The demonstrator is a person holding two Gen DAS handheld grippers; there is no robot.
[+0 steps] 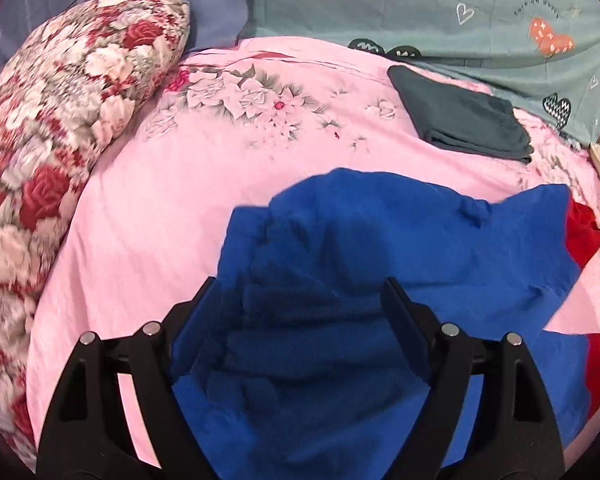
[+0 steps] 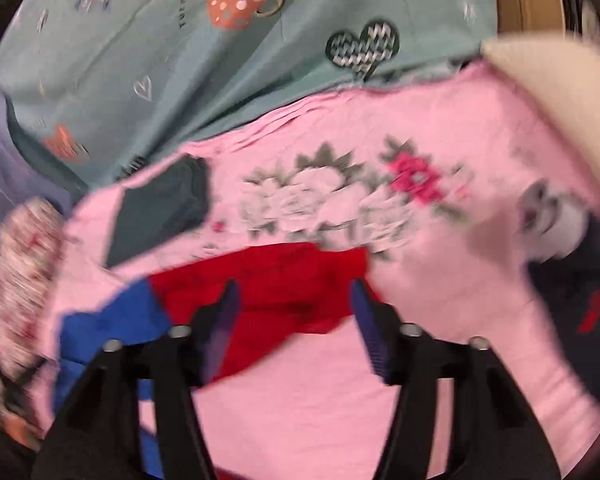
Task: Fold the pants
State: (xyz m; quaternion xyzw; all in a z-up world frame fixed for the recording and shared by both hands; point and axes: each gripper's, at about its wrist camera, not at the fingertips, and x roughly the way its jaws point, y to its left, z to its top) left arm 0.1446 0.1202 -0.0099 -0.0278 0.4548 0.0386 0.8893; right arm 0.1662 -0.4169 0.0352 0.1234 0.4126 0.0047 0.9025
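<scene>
Directly beneath the left gripper [image 1: 302, 294], the rumpled blue-and-red fabric pants [image 1: 400, 240] are lying on the pink floral bedspread [image 1: 160, 200]; its two black fingers are standing apart, with blue cloth filling the gap between them. Ahead and to its right, a folded dark grey garment [image 1: 464, 120] is resting. Meanwhile the right gripper [image 2: 294, 300] is hovering with fingers spread wide over the pants' red section, the view blurring. Beyond both, a teal heart-print sheet [image 2: 220, 72] is lying.
</scene>
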